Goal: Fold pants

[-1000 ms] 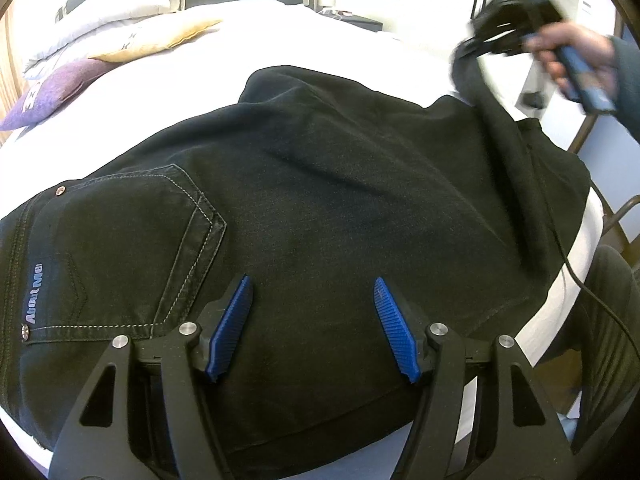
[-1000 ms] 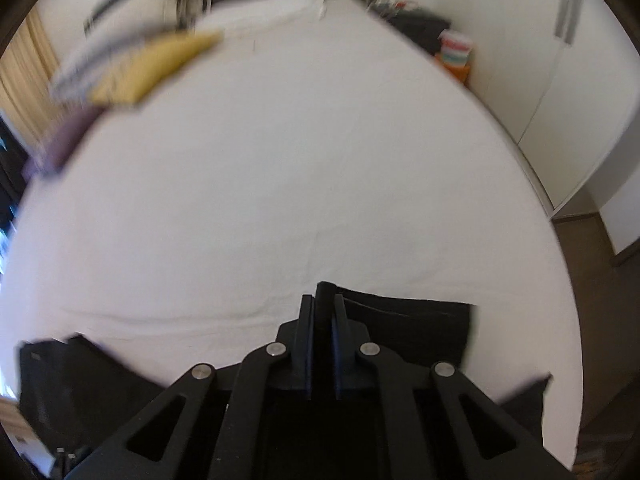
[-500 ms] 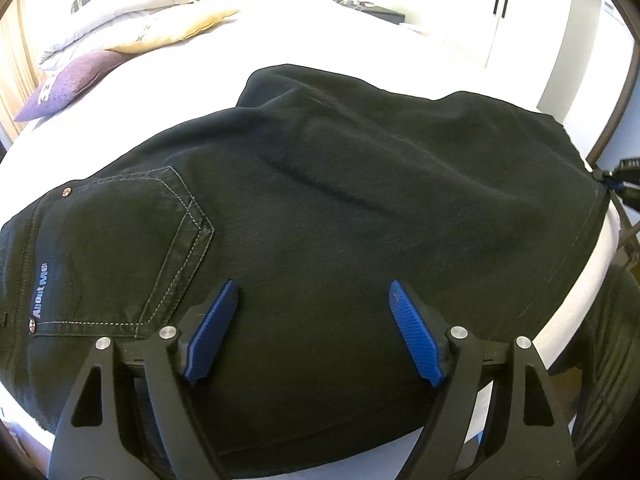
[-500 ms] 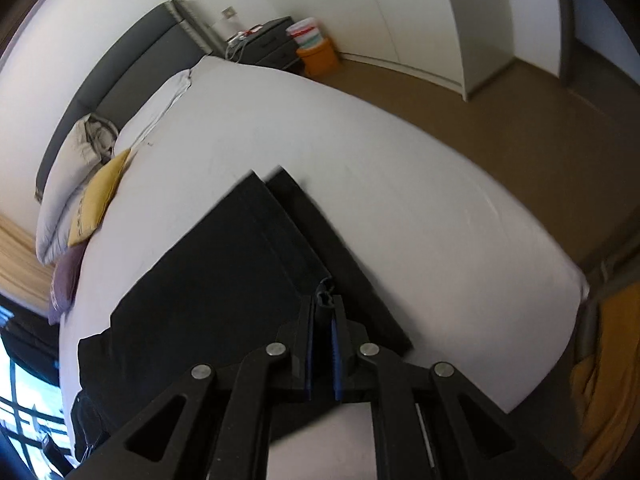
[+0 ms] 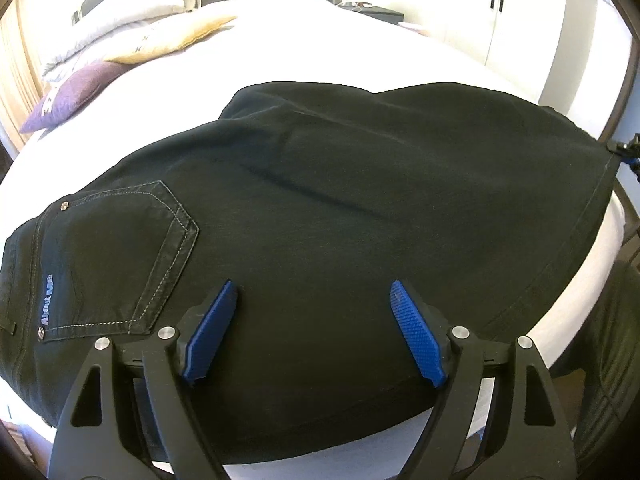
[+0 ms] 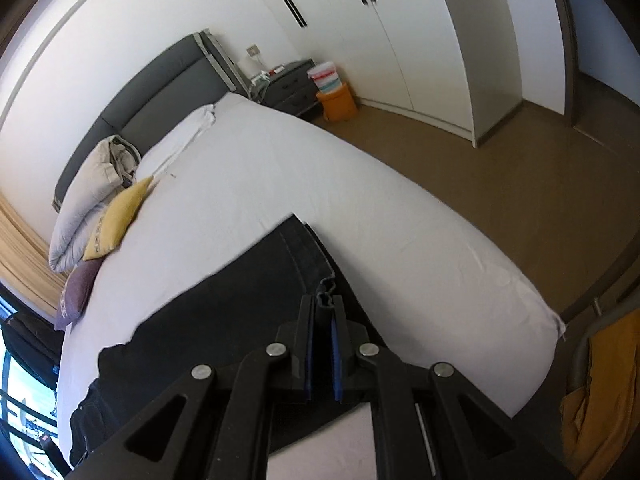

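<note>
Two tools are seen over one pair of black pants [image 5: 340, 208], which is spread flat on the white bed [image 5: 320, 40]. The left tool [image 5: 312, 332] is held wide above the cloth beside the back pocket [image 5: 120, 256]; its jaws have just been opening, nothing gripped. The right tool [image 6: 320, 320] is clamped narrowly on the hem [image 6: 326, 300]. A white tub [image 6: 326, 76] is set on an orange bag by the nightstand; its contents cannot be told.

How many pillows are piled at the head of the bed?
3 that I can make out: a grey one nearest the headboard, a yellow one leaning on it, and a purple one nearest the foot. More may be hidden underneath.
</note>
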`<state>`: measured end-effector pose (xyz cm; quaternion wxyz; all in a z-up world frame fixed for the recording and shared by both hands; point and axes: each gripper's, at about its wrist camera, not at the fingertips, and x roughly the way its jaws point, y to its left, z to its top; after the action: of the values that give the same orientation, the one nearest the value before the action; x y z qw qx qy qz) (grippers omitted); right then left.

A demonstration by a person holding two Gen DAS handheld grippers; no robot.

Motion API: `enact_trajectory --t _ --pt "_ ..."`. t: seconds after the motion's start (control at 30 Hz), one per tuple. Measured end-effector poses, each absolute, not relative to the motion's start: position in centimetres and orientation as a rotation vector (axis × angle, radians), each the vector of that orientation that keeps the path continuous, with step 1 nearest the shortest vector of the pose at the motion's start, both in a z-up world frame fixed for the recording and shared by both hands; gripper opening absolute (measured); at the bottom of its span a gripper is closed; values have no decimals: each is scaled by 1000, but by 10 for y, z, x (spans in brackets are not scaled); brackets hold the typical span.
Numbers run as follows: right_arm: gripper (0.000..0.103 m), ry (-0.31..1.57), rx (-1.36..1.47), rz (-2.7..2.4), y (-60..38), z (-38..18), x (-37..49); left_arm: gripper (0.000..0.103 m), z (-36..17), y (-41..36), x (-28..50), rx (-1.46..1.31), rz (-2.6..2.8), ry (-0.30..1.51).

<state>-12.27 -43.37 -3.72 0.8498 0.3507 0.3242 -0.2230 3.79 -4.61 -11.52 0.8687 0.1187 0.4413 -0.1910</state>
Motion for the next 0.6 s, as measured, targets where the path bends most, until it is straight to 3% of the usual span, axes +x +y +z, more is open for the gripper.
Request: enact_trajectory --t 0.13,0.6 --pt "7 725 810 -497 -437 -67 -133 80 -114 -41 35 243 -402 928" --pt "7 738 787 -492 -437 -66 -137 80 -112 -26 18 267 -450 919"
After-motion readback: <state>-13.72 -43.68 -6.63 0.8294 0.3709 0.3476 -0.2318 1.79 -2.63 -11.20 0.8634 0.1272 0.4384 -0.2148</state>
